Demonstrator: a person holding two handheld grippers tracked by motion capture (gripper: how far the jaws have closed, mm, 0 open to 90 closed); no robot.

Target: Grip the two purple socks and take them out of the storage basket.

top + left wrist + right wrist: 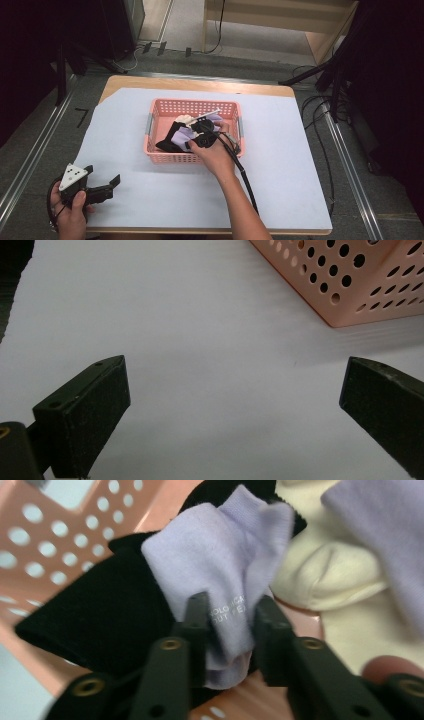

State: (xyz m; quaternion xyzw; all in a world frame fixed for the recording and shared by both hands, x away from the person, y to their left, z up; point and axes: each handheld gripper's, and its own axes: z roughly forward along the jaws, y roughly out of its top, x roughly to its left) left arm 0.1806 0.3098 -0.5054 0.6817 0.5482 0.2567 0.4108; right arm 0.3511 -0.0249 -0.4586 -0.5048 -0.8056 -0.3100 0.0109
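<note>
Lilac sock (225,575), soft ribbed knit, lies in the pink perforated basket (165,107) over a black sock (105,620) and beside a cream one (320,575). The right gripper (227,620) has its jaws closed on the lilac sock's end, seemingly pinching it, though blur hides the pads. The left gripper (235,395) gapes wide and empty over bare white sheet (200,315), near the basket's corner.
</note>
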